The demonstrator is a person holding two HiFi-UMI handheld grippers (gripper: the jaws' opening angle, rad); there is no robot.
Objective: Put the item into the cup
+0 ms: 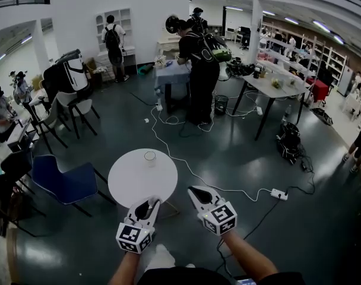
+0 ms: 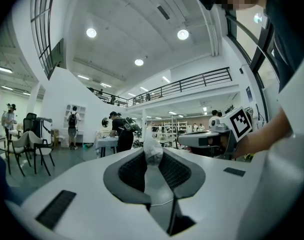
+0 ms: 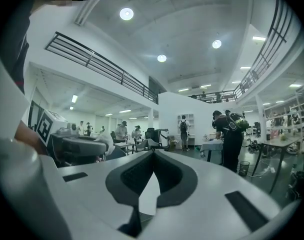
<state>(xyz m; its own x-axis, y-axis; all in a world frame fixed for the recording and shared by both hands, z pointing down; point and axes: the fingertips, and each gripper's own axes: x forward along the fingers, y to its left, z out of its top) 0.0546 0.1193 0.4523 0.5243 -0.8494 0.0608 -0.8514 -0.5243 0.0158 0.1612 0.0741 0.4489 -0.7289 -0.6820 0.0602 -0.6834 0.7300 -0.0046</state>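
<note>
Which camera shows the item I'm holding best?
The left gripper view: the white crumpled item is pinched by the left gripper, close up. The right gripper view shows the item small, from the side. The head view doesn't show it clearly.

White walls (image 1: 145, 5) rise over a dark glossy floor (image 1: 127, 123), with a blue chair (image 1: 62, 181) and round ceiling lights (image 2: 182, 34).
</note>
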